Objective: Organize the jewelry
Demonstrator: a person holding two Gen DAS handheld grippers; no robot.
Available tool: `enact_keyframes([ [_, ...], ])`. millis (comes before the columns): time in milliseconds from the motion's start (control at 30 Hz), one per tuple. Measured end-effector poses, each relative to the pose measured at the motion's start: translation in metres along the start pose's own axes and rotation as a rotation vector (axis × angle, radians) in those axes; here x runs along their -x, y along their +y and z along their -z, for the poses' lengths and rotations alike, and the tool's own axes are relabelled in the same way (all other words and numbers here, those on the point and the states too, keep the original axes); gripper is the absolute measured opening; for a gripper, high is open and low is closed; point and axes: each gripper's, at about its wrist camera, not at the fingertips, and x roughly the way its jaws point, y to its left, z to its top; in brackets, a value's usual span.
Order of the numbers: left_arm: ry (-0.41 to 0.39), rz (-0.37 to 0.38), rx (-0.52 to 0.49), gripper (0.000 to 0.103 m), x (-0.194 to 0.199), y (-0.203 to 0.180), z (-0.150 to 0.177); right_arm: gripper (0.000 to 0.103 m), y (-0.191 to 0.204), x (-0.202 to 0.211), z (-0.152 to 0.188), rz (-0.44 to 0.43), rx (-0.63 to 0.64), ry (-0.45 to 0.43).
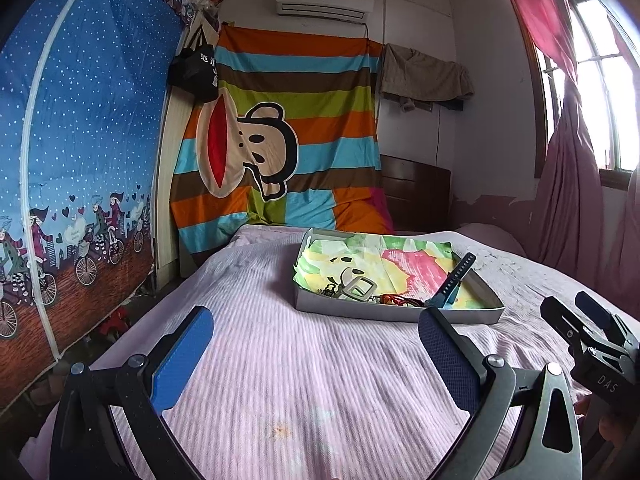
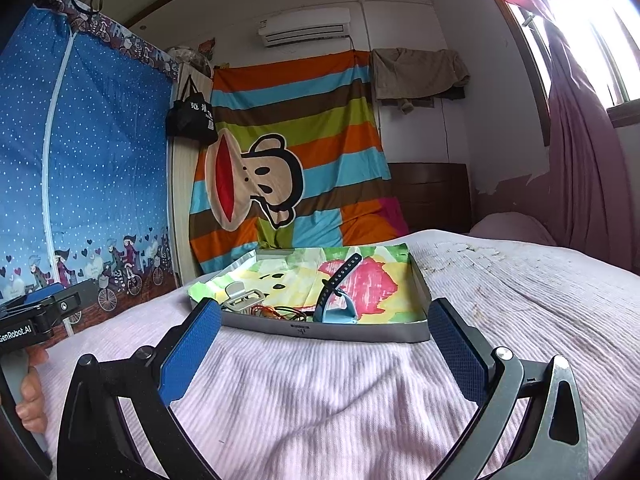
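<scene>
Where tray [image 2: 332, 330] sits, watch strap [image 2: 341, 276] slants up-right

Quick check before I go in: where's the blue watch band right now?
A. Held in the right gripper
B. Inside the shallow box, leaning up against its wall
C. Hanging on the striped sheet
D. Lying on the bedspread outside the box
B: the blue watch band sits inside the shallow box, its strap rising at a slant, while both the left gripper and right gripper are open and empty.
</scene>
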Motion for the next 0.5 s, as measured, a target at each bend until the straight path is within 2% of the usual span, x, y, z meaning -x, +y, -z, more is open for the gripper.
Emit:
enact_keyframes([
  [233,0.003,-0.021,-0.048,0.103,0.0015,-0.0091,0.0064,0.102,0.0039,-0.0026,0.0040,0.026,0.017,0.023],
  [500,0.010,-0.029,-0.057,0.103,0.0019,-0.0096,0.0079,0.102,0.0013,-0.0073,0.0068,0.071,0.005,0.054],
])
